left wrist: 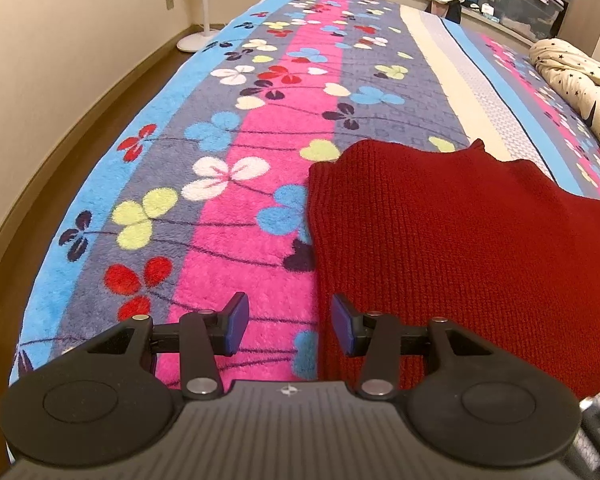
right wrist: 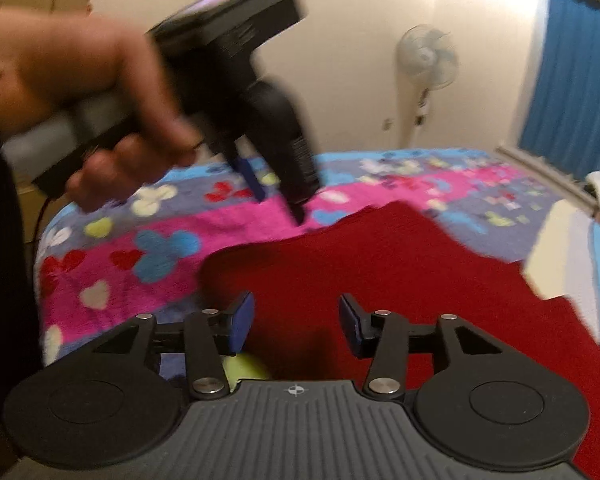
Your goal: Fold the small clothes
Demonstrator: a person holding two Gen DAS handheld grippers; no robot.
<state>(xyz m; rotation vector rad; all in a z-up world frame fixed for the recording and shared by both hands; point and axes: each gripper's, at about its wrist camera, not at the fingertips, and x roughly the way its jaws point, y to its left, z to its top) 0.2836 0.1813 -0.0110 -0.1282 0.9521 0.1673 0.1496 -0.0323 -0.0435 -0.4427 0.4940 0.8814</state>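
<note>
I have the red knit garment (left wrist: 440, 248) lying flat on the bed (left wrist: 236, 184), on top of the flowered fleece blanket (left wrist: 180, 152), near the edge closest to me, which is why both tools are kept low over that end. My left claw (left wrist: 290, 328) is spread, with nothing between its blue pads (left wrist: 238, 320); it sits right over the garment's left border, one finger above the blanket and the other above the red knit, so I judge it is lined up to take that edge. My right claw (right wrist: 296, 326) is likewise spread and empty, hanging over the red fabric close to its near edge, well placed to pinch the cloth below it. In the right view my left hand (right wrist: 80, 92) and its tool show blurred above the garment's far left side, fingers pointing down at the blanket, so I can't read fine detail there. The garment looks unfolded, with an uneven far outline that may be a neckline or sleeves; I cannot tell which. A fan (right wrist: 428, 64) stands by the wall, and a star-print duvet (left wrist: 580, 80) lies well apart at the far right, out of the way of the folding.
</note>
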